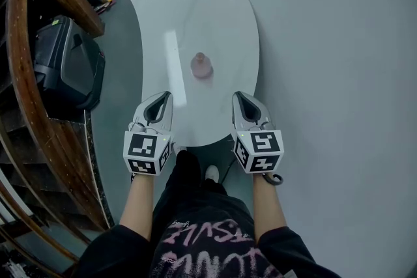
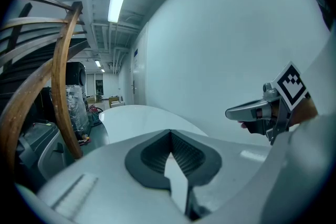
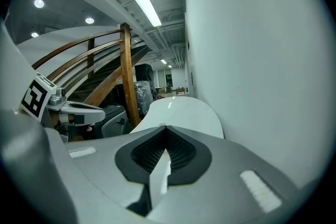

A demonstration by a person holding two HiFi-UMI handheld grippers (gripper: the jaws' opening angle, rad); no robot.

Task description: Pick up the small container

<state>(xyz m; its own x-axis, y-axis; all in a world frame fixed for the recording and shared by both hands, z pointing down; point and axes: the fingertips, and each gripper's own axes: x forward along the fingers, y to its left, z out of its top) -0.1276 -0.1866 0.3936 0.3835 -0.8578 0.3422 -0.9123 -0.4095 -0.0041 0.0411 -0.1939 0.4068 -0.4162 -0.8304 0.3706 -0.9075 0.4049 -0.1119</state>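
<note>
The small container [image 1: 201, 66], pinkish, stands near the middle of the white curved desk [image 1: 195, 3]. The 2 grippers hover side by side over the desk's near end. The left gripper [image 1: 163, 97] and the right gripper [image 1: 239, 96] both have their jaws clenched on nothing, and both are well apart from the container.
</note>
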